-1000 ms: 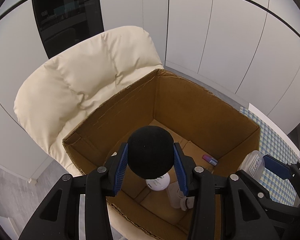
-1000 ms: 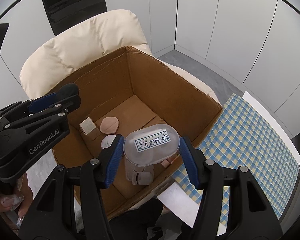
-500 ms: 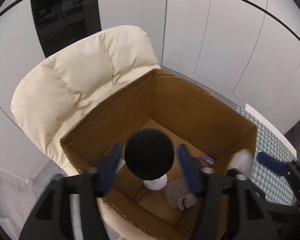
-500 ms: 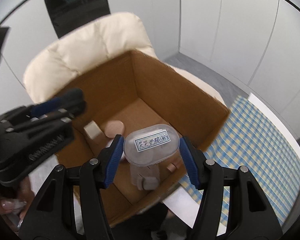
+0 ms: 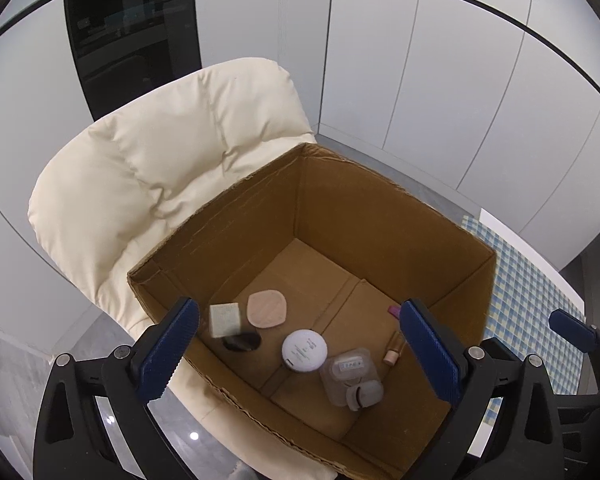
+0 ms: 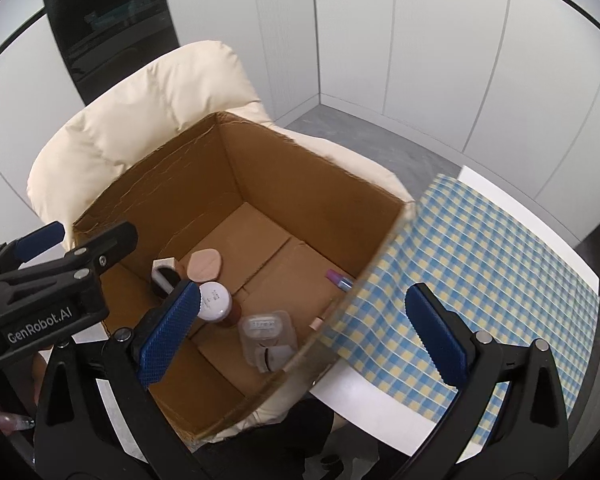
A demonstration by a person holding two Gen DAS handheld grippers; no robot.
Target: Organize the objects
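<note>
Right wrist — checked cloth (image 6: pixel 480 248) fully seen | left wrist — cloth's edge | both grippers' fingers opening, empty

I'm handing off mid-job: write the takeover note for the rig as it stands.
Left hand-held gripper: jaws opening, nothing between them.
Right hand-held gripper: jaws opening, nothing between them.
Both are over the open brown cardboard box on the cream padded chair.
Done: black round sponge and clear labelled plastic case lie in the box.
Left: checked tablecloth shows nothing more to pack; check beyond view.
</note>
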